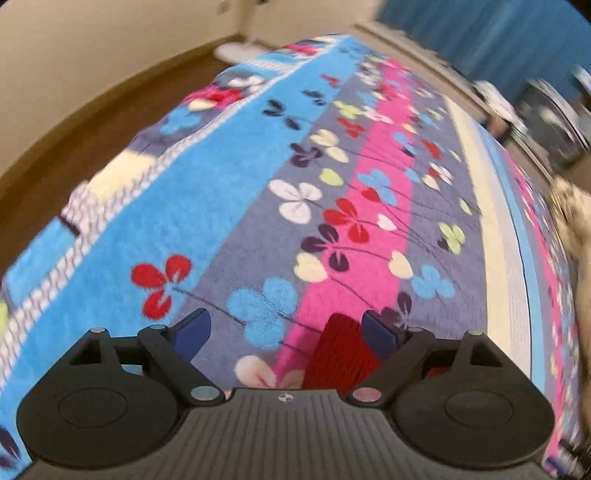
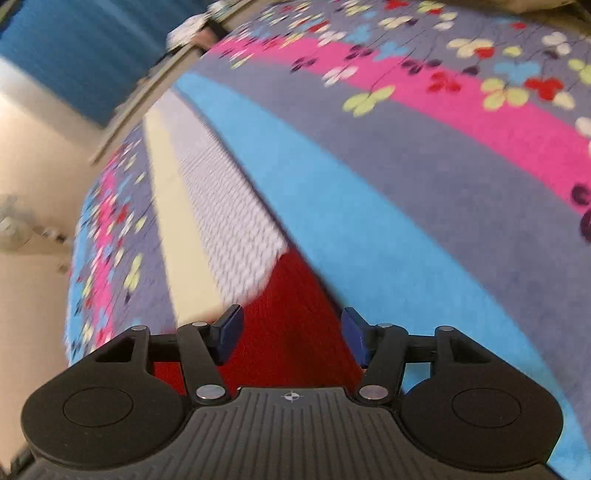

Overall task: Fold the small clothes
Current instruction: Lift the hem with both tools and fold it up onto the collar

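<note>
A red knitted garment (image 2: 291, 295) lies flat on the striped, flower-patterned blanket (image 2: 388, 192). In the right wrist view it reaches up between the blue pads of my right gripper (image 2: 291, 334). The jaws stand apart and do not press on the cloth. In the left wrist view my left gripper (image 1: 286, 332) is wide open over the blanket (image 1: 221, 206). A piece of the red garment (image 1: 343, 354) shows just inside its right finger (image 1: 380, 332), lying under it, not gripped. Both views are blurred.
The blanket covers a bed. A wooden floor (image 1: 74, 140) runs along its left side below a cream wall. A blue curtain (image 1: 480, 33) and dark cluttered furniture (image 1: 546, 122) stand beyond the far side. A pale patterned cloth (image 1: 572, 221) lies at the right edge.
</note>
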The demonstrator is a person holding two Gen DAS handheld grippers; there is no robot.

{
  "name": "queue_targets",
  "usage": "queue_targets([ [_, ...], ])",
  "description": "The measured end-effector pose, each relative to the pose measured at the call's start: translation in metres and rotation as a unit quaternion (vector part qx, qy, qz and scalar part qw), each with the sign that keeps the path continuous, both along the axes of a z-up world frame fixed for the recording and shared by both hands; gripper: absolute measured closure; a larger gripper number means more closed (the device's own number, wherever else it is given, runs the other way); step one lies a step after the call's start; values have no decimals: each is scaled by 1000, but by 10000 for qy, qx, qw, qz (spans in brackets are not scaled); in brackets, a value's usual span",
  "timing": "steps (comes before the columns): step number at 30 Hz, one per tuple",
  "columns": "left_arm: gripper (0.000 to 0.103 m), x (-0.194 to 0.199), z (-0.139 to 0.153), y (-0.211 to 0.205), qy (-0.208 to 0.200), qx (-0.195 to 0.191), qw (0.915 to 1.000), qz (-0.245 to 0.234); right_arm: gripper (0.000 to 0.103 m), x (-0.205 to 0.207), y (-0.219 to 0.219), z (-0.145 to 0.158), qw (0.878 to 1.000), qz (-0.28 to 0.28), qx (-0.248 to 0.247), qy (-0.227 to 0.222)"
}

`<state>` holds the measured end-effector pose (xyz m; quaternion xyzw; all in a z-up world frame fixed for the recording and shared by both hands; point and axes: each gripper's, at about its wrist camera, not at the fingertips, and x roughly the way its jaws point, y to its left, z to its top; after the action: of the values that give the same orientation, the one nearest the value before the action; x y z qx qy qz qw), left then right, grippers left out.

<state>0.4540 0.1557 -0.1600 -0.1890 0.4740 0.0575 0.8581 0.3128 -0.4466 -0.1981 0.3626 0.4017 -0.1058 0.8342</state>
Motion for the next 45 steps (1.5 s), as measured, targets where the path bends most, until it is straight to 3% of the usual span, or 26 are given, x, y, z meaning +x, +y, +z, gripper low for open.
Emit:
queue_targets([
  [3,11,-14,-2,-22,-60,326,9969,-710,41,-12,11,-4,9977,296,-598,-130],
  [6,11,-32,-2,-51,-257,770,9883,-1288,41,-7,16,-10,9961,398,-783,-89],
  [10,11,-34,-12,-83,-288,1245,9756,-1783,41,4,30,-8,9932,556,-1015,-130],
  [13,13,-22,-31,-97,-99,1375,9704,-1984,40,15,43,-11,9888,746,-1288,-103],
  [14,19,-17,-38,-98,-15,1397,9700,-1992,38,19,47,-13,9870,793,-1399,-59],
  [16,50,-7,-54,-102,236,1391,9684,-2058,37,26,52,-19,9833,833,-1617,38],
  [17,71,-5,-58,-103,307,1299,9680,-2123,37,28,55,-21,9812,839,-1735,46],
  [19,90,-9,-51,-105,154,1456,9684,-2018,69,28,60,-20,9751,853,-2045,-43],
  [20,90,-14,-43,-102,49,1400,9698,-1998,91,25,61,-17,9715,819,-2223,-76],
  [24,91,-31,1,-77,-418,1147,9791,-1627,93,5,48,6,9740,549,-2162,-391],
  [26,91,-29,1,-56,-352,944,9847,-1421,93,-4,36,9,9776,282,-2043,-410],
  [30,90,-6,-48,-47,358,883,9867,-1314,93,11,28,-21,9835,372,-1771,-6],
  [32,82,-5,-62,-51,381,902,9880,-1195,91,17,32,-30,9834,331,-1784,29],
  [33,67,-6,-64,-51,353,931,9888,-1116,87,18,32,-32,9846,291,-1725,55],
  [34,59,-7,-63,-51,347,1007,9888,-1048,85,17,31,-33,9856,215,-1672,81],
  [36,18,-14,-59,-47,260,1207,9876,-969,47,10,28,-29,9869,160,-1603,113],
  [37,12,-19,-56,-44,210,1266,9876,-910,41,3,25,-25,9874,130,-1575,82],
  [42,11,-67,-40,-30,52,1176,9890,-892,39,-63,32,-4,9831,200,-1800,-259],
  [45,11,-106,-41,-30,79,984,9907,-933,39,-101,46,-7,9833,387,-1758,-273],
])
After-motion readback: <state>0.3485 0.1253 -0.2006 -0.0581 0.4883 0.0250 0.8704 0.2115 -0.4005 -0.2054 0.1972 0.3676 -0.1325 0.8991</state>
